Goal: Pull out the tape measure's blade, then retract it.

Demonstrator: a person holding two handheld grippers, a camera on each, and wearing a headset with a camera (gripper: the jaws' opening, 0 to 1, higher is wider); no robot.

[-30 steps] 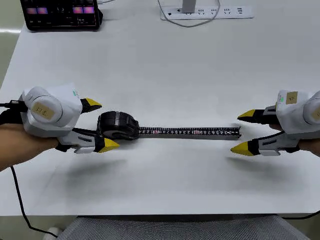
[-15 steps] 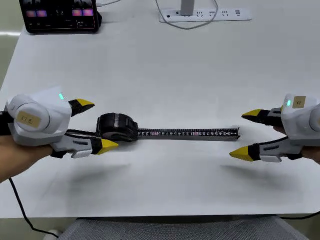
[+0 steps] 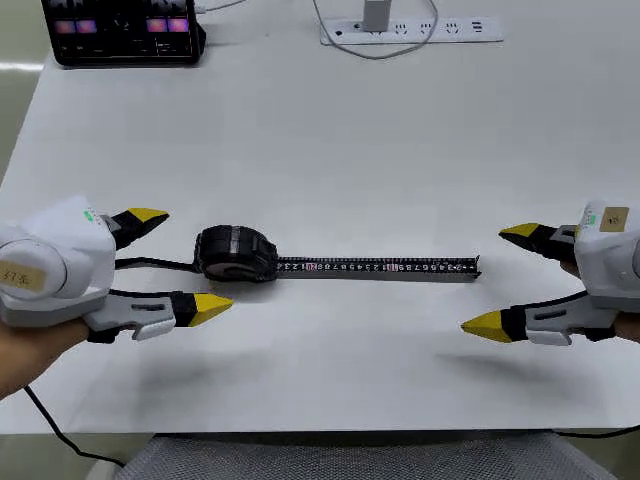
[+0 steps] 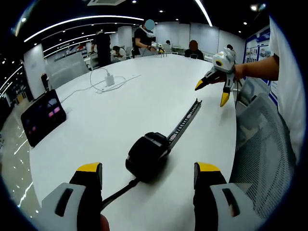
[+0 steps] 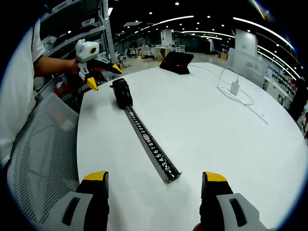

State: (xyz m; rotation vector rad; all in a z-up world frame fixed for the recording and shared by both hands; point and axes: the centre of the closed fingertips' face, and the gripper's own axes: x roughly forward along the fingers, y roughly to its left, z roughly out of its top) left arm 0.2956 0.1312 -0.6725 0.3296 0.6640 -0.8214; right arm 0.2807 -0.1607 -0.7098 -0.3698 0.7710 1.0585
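Two grippers face each other across the white counter (image 3: 350,130), both with jaws spread wide and grasping nothing. The tape measure's black case (image 3: 236,253) lies on the counter just ahead of the left gripper (image 3: 199,256), in line with the gap between its yellow-tipped jaws and touching neither. A thin black strap (image 3: 155,264) runs from the case back between those jaws.

The blade (image 3: 380,266) is pulled out and lies flat, stretching from the case toward the right gripper (image 3: 481,278). Its hooked end stops just short of the open right jaws, level with the gap between them.

The blade is dark with pale numerals. In the right gripper view (image 5: 155,175) single digits up to 9 can be read along the blade (image 5: 147,142), with a red mark farther on. Any brand on the case (image 5: 121,91) is too small to read.

Each gripper carries a tan sticker, the left one (image 3: 20,277) and the right one (image 3: 613,216), whose writing cannot be made out.

Each hand wraps the rear of its gripper and holds it low and about level, jaws pointing inward. In the left gripper view (image 4: 148,168) the case (image 4: 148,155) sits close ahead, and the right gripper (image 4: 210,96) hangs beyond the blade's far end.
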